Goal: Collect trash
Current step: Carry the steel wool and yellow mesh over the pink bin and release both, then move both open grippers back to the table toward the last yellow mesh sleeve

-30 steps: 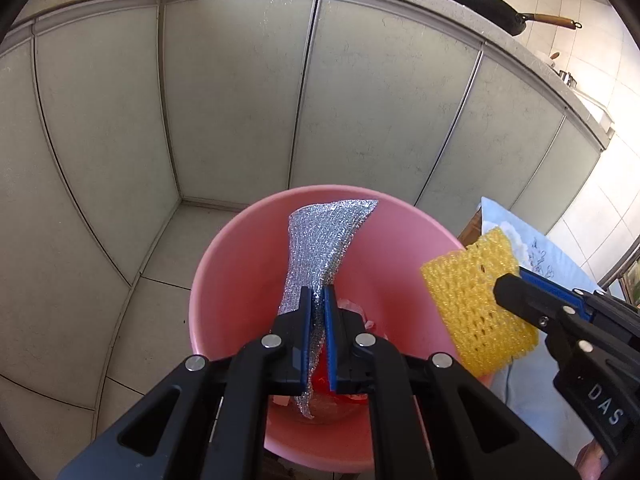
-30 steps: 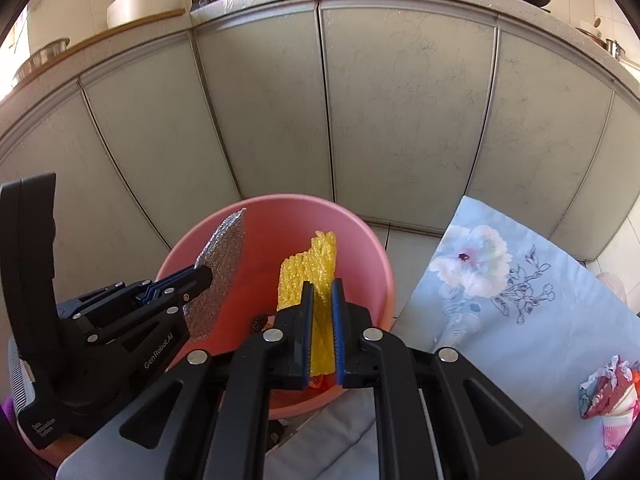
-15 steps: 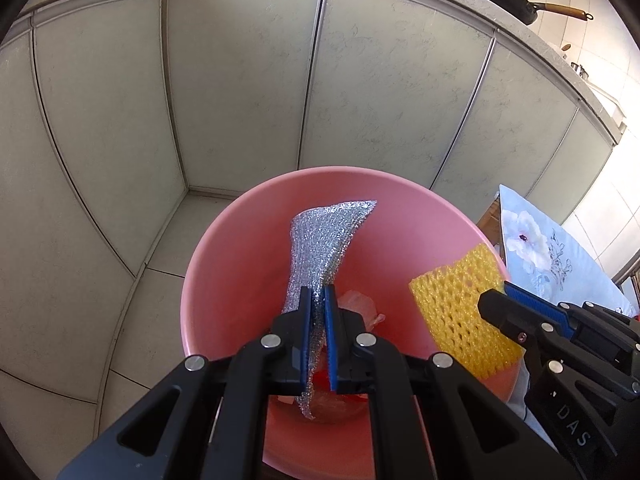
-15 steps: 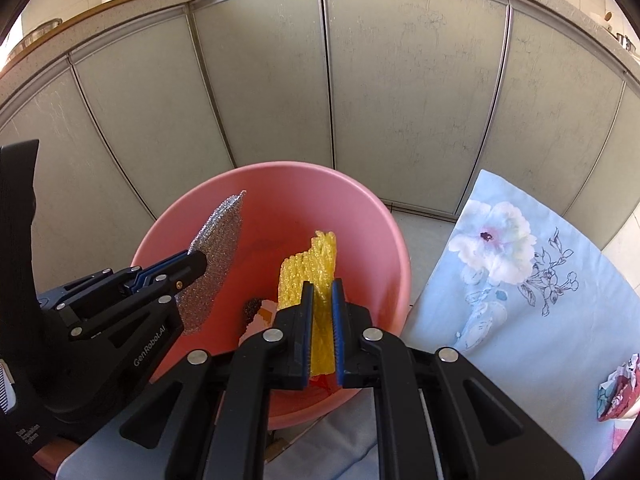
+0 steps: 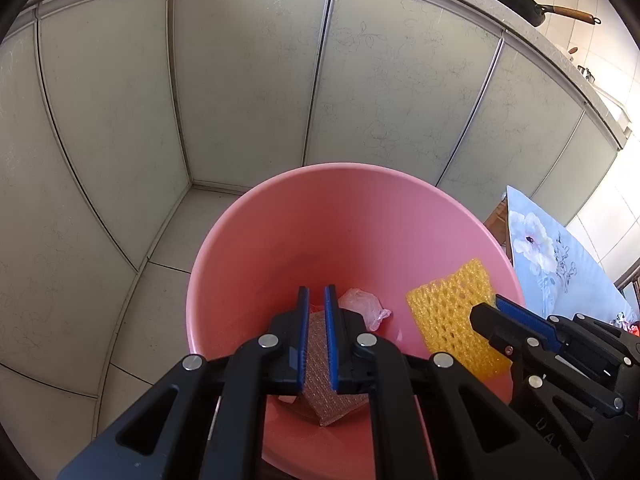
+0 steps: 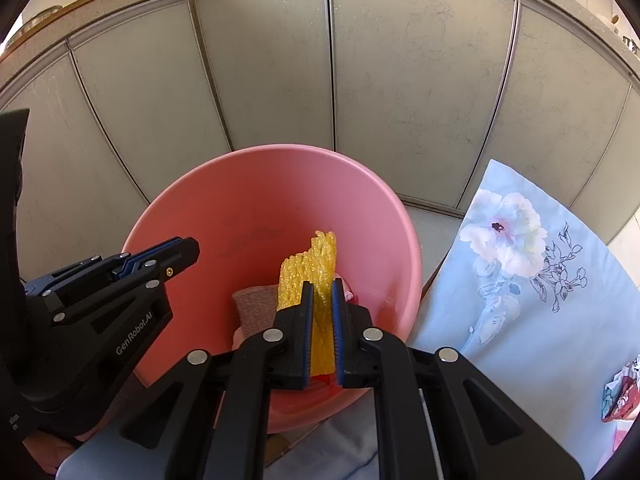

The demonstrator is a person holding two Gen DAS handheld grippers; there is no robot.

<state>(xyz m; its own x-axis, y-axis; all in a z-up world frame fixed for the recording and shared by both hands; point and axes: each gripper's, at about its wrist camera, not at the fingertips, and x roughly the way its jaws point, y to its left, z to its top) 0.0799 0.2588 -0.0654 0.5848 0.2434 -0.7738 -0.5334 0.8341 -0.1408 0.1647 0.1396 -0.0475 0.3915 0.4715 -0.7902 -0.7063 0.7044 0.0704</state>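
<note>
With the left gripper [image 5: 316, 292] pressed together empty, the yellow foam net [image 6: 308, 260] is held pinched by the right gripper [image 6: 320, 286] within the pink bin's [image 6: 280, 150] rim; release is judged due next.

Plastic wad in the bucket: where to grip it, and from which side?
Pinch the plastic wad across its raised, crumpled middle, coming down from above through the bucket's open mouth. It lies low inside, so the pink wall probably blocks any side approach. The bunched folds give the pads something to close on. The silver sheet lies just beside it, so aim at the wad's far side.
</note>
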